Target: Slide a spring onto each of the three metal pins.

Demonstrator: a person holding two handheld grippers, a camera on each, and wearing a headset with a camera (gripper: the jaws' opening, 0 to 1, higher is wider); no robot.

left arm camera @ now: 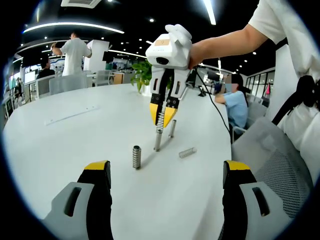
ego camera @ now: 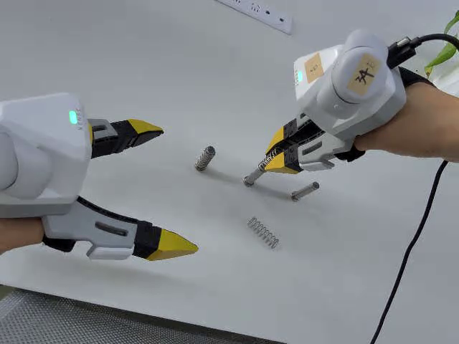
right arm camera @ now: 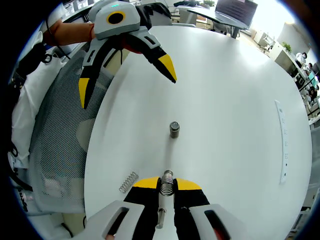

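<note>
My right gripper [ego camera: 276, 161] was pinching a spring [ego camera: 267, 162] whose lower end met the top of a pin [ego camera: 252, 177] resting its foot on the table [ego camera: 143, 57]. To seat it well, I judged I should keep the spring in line with the pin and ease down without tipping it. My left gripper [ego camera: 172, 188] hung spread wide, holding nothing. A sprung pin [ego camera: 205, 158] stood near; a bare pin [ego camera: 305, 191] and a loose spring [ego camera: 263, 232] lay straight on the table, in no tray

Left claw [ego camera: 178, 189] spread wide, right claw [ego camera: 275, 156] tipped downward, pinched on a spring [ego camera: 266, 162]
</note>
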